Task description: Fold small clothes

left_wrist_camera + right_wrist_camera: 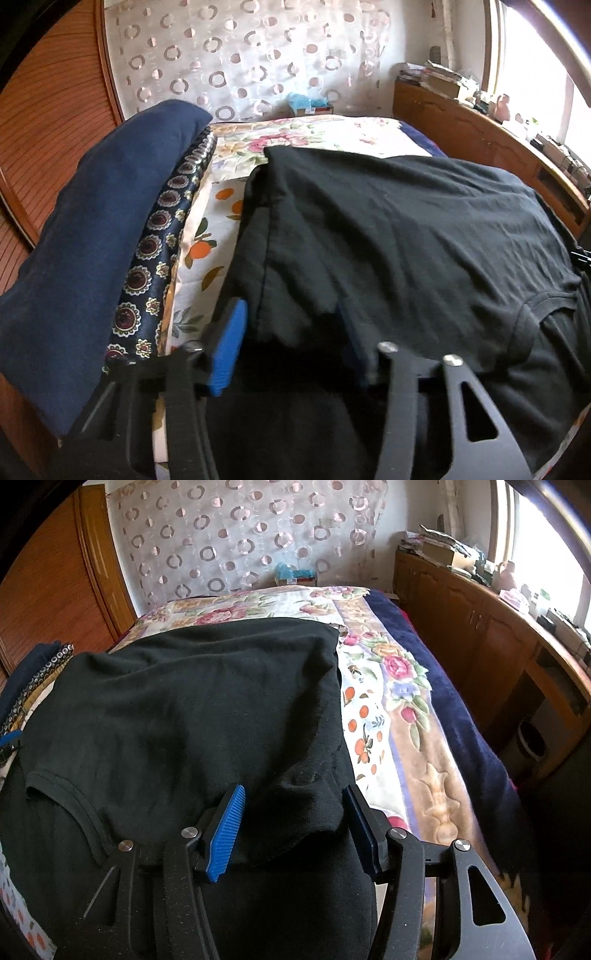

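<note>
A black T-shirt (399, 229) lies spread on the floral bedspread (332, 134), its neckline (535, 314) at the near right. It also shows in the right wrist view (192, 701). My left gripper (291, 343) is open, with a fold of the shirt's left edge lying between its blue pads (229, 350); the right pad is partly hidden by cloth. My right gripper (295, 827) is open too, with a bunched fold of the shirt's right edge lying between its blue pads (227, 834).
A stack of folded clothes, navy on top (92, 240) over a patterned dark piece (155, 251), sits at the bed's left. A wooden wardrobe (48, 122) stands left, a wooden cabinet (480, 627) with clutter right, a circle-patterned curtain (240, 539) behind.
</note>
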Available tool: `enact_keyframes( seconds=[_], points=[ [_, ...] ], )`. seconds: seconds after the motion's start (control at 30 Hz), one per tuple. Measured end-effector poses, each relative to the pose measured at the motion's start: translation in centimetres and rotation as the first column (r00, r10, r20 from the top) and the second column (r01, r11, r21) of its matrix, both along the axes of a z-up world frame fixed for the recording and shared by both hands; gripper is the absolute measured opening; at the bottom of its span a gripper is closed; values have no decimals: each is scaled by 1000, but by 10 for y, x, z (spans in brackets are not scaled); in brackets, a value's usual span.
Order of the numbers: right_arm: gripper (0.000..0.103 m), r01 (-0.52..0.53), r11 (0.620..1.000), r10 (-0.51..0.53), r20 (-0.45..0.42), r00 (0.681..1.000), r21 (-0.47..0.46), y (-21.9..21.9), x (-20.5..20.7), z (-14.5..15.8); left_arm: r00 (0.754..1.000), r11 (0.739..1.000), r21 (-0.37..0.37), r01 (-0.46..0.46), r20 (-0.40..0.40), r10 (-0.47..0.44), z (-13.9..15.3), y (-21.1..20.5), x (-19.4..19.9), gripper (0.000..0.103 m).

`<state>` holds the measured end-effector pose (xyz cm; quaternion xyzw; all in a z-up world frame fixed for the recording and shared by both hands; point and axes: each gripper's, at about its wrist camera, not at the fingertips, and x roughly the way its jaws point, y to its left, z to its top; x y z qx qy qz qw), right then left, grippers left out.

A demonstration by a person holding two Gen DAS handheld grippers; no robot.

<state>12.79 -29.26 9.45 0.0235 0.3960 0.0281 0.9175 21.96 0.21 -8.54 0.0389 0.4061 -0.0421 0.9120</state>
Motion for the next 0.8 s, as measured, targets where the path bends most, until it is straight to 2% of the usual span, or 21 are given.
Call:
enact_keyframes(
  seconds=[0.1, 0.13, 0.17, 0.23, 0.27, 0.33, 0.37, 0.43, 0.67, 0.8],
  points=[
    [57, -1, 1000, 1, 2, 1000, 2, 0, -1, -1, 1000, 1000, -5, -3, -13, 2, -2, 5, 1, 27],
    [57, 0, 1000, 0, 2, 1000, 2, 1, -2, 0, 1000, 1000, 3, -1, -16, 1, -3, 6, 1, 16],
    [57, 0, 1000, 0, 3, 1000, 1, 1, -2, 0, 1000, 1000, 11, -2, -19, 2, -3, 7, 1, 9],
    [51, 2, 1000, -2, 8, 1000, -13, 2, -4, 1, 1000, 1000, 13, 5, -15, -5, -2, 9, -1, 6],
    [49, 4, 1000, -4, 12, 1000, -24, 3, -5, 2, 1000, 1000, 12, 11, -12, -11, -1, 9, -2, 5],
    [26, 3, 1000, -2, 26, 1000, -28, 2, -7, 4, 1000, 1000, 10, 23, 2, -23, 2, 10, -6, 4],
    [23, 1, 999, 0, 28, 1000, -32, 2, -8, 4, 1000, 1000, 12, 26, 13, -26, 4, 10, -9, 4],
    [10, -14, 999, 15, 39, 999, -34, 1, -11, 4, 999, 1000, 0, 27, 33, -27, 10, 10, -14, 4],
    [8, -38, 999, 38, 161, 986, -6, 2, -30, 25, 992, 998, -27, 49, 120, -45, 39, 8, -31, 3],
    [8, -56, 998, 51, 203, 978, 19, 2, -42, 35, 986, 998, -44, 53, 161, -45, 53, 9, -39, 3]
  ],
)
